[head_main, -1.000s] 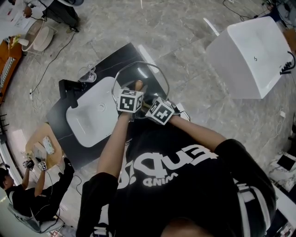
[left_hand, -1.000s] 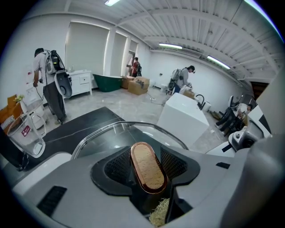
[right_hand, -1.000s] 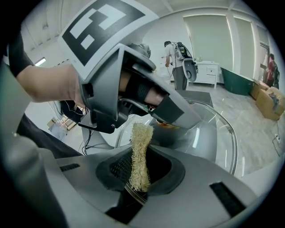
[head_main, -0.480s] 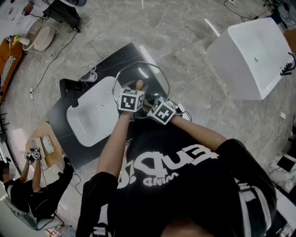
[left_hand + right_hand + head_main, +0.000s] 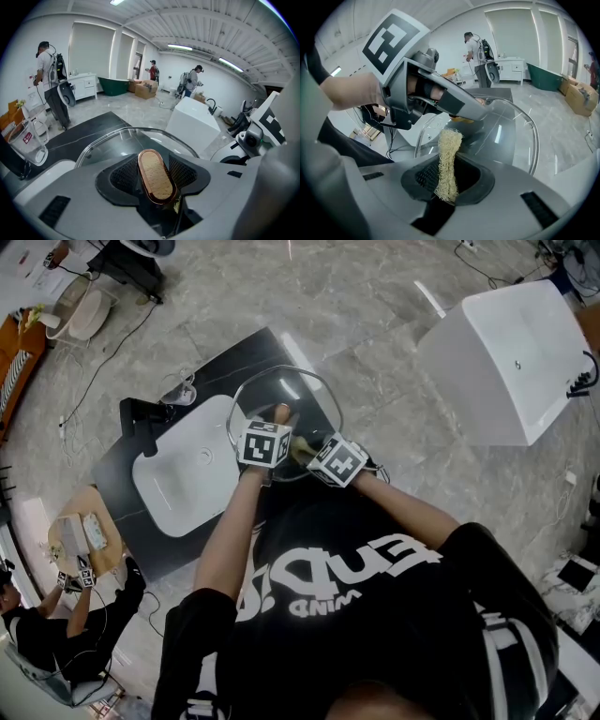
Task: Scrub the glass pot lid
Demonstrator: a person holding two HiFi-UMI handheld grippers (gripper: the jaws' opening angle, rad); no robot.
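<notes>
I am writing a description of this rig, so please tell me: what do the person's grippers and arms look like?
The left gripper and the right gripper have smooth grey moulded bodies, and their jaws are lined with black mesh-textured pads. Each carries a white cube with black square markers. The person wears a short-sleeved black T-shirt with white print; the forearms are uncovered.

White lettering runs across the person's black T-shirt (image 5: 356,577), upside down from above and not surely legible. The red label on the clear jug (image 5: 28,140) is too small to read.
</notes>
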